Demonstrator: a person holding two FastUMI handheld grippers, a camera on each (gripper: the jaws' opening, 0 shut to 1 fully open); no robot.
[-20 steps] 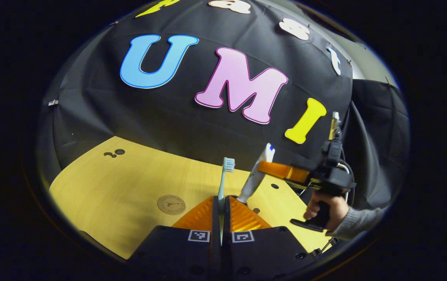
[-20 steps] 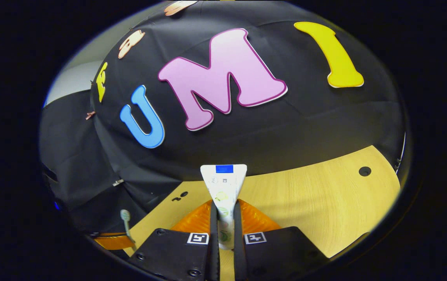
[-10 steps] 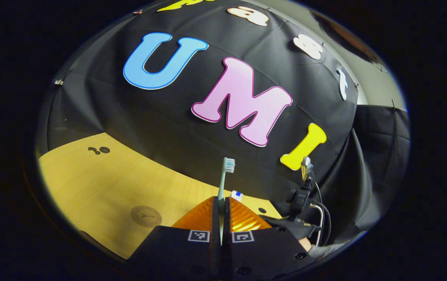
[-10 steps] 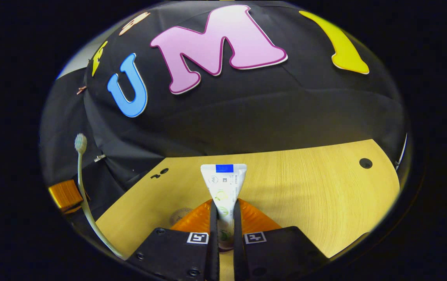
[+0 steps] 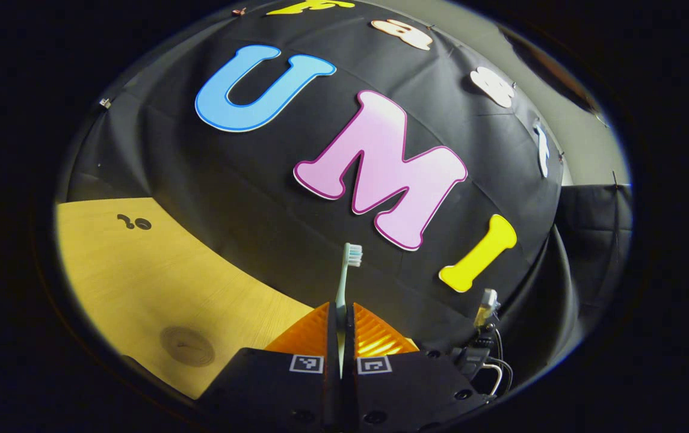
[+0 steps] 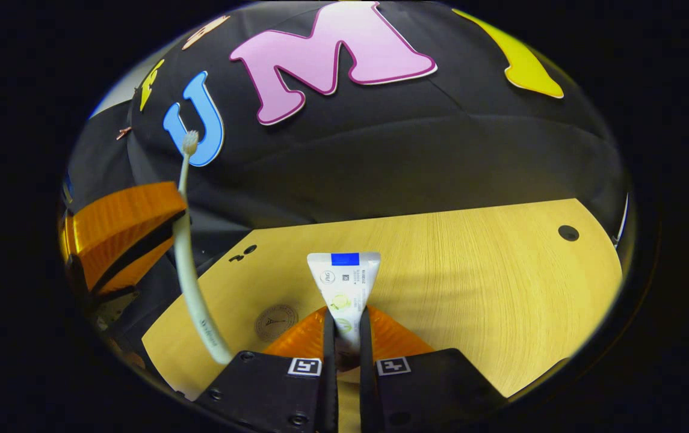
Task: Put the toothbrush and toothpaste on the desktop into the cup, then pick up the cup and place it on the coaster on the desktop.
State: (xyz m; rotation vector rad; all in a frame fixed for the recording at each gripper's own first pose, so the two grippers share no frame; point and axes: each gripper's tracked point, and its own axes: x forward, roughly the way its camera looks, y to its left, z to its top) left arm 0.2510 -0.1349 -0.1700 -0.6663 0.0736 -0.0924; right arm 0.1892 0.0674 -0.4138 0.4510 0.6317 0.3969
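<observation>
The left gripper (image 5: 341,313) is pressed together on the handle of the toothbrush (image 5: 344,282), both fingers pinching it low on the stem. In the left gripper view the toothbrush stands upright between the fingers, its bristled head at the top against the booth's dark cloth wall. Beyond and to the left lies the wooden surface (image 5: 157,282), with the round coaster (image 5: 188,346) flat on it near the lower edge and a pair of small dark holes (image 5: 133,223) farther back. At the lower right, part of the right gripper's body with its cables (image 5: 482,355) shows just beside the left gripper's housing.

The right gripper (image 6: 344,322) is pinching the toothpaste (image 6: 344,285), both fingers pressing on the tube's narrower lower part. The tube points forward and up, its flat crimped end with a blue patch uppermost, held above the surface (image 6: 470,288). In the right gripper view the coaster (image 6: 276,322) lies on the surface just left of the fingers. Farther left, the left gripper (image 6: 121,234) shows from the side with the toothbrush (image 6: 191,270) clamped in it; the handle curves down toward the right gripper's housing and the head rises against the wall. A single dark hole (image 6: 568,233) sits near the far right edge of the surface.
</observation>
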